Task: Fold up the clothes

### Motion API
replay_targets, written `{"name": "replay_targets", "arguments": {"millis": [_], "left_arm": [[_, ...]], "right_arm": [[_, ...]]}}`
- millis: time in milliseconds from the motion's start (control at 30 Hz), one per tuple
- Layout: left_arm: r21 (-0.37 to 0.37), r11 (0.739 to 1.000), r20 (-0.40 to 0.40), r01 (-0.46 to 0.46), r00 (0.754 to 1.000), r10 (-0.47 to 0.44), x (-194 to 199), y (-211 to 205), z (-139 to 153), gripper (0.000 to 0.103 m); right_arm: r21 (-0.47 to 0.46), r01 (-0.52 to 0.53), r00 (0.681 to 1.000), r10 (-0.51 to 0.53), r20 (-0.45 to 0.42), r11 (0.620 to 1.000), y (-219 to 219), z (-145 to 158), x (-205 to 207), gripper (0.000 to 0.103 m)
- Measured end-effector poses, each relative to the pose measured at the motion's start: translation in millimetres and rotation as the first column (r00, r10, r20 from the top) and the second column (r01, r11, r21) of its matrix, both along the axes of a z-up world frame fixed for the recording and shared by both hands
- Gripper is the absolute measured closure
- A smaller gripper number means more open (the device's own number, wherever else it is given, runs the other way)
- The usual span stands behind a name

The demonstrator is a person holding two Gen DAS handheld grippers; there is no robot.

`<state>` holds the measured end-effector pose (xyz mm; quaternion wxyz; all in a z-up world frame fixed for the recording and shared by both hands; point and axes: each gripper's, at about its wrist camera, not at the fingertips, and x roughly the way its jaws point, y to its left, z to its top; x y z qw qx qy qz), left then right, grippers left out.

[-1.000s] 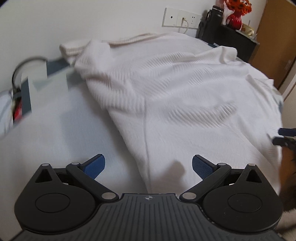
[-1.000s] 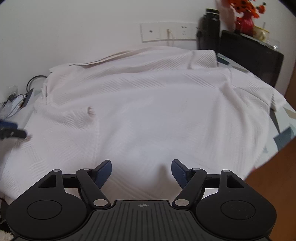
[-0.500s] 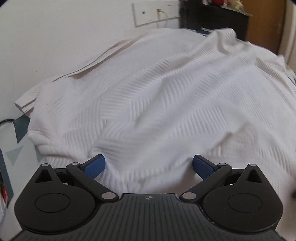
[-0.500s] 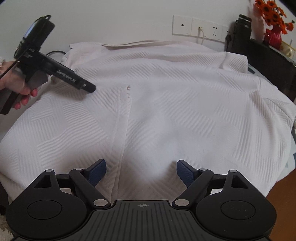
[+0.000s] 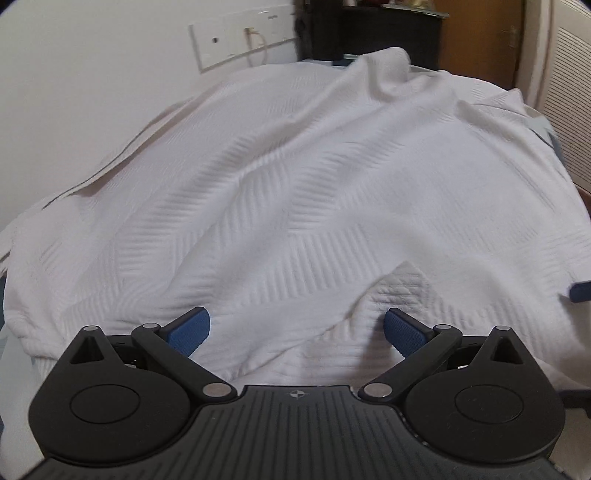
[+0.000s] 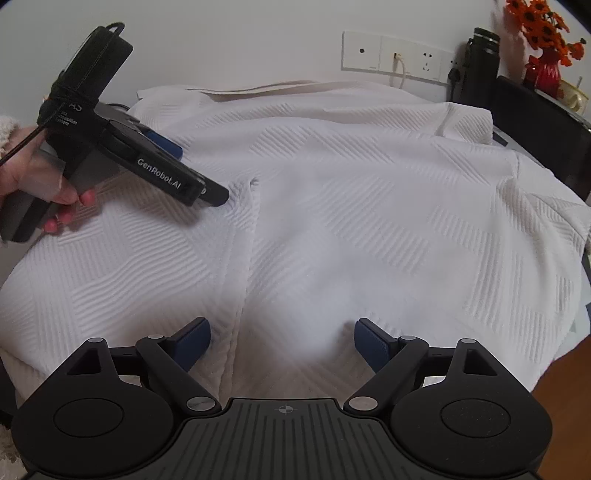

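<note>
Both claws, left claw [image 5: 293,328] and right claw [image 6: 282,339], sit spread wide and empty over the white textured garment [image 6: 351,206] that's sprawled across the bed from 9 to 3 o'clock, soft, floppy, probably light, so pinching the hem edge near 6 o'clock looks easiest.

A plain white wall [image 6: 229,40] rose at the back, carrying a white socket panel [image 6: 399,57] with a cable plugged in. To the right stood a dark cabinet [image 6: 543,122] bearing a black flask [image 6: 484,55] and orange flowers [image 6: 543,22] in a red vase [image 6: 546,72]. A wooden door [image 5: 480,40] showed in the left wrist view.
</note>
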<state>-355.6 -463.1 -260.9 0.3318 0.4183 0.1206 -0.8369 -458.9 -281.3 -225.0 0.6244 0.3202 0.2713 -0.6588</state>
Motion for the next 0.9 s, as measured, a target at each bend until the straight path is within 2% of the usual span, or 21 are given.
{"name": "replay_targets", "arguments": {"millis": [100,267,400,500,600,667,767,900], "left_arm": [[0.043,0.996,-0.055,-0.081,0.995,0.083,12.2,-5.1,0.0,0.000],[-0.010,0.994,-0.100,-0.112,0.989,0.110,46.1,15.1,22.4,0.000],[0.044,0.978,-0.164,-0.202,0.965,0.206,84.4,28.8,37.4,0.000],[0.085,0.961,-0.184,-0.263,0.944,0.274,111.5,39.8,38.8,0.000],[0.106,0.946,-0.183,-0.308,0.929,0.323,131.0,58.5,34.7,0.000],[0.116,0.938,-0.183,-0.325,0.922,0.342,141.6,73.6,32.3,0.000],[0.134,0.932,-0.183,-0.338,0.915,0.359,156.6,99.6,28.8,0.000],[0.140,0.933,-0.148,-0.331,0.925,0.350,168.5,134.6,20.8,0.000]], "right_arm": [[-0.014,0.016,1.000,-0.016,-0.010,1.000,7.0,4.1,-3.4,0.020],[-0.037,0.117,0.993,-0.117,0.000,0.992,21.6,11.3,-31.8,0.020],[-0.042,0.228,0.974,-0.227,0.022,0.973,32.1,13.0,-67.6,0.020],[-0.048,0.301,0.952,-0.297,0.072,0.952,39.7,15.6,-95.1,0.021],[-0.061,0.327,0.931,-0.310,0.191,0.943,45.2,22.7,-114.6,0.030],[-0.066,0.302,0.929,-0.278,0.243,0.951,43.3,26.6,-115.0,0.043],[-0.069,0.201,0.952,-0.179,0.248,0.977,31.3,29.3,-98.4,0.054],[-0.052,0.055,0.964,-0.039,0.264,0.997,21.3,29.0,-63.4,0.064]]}}
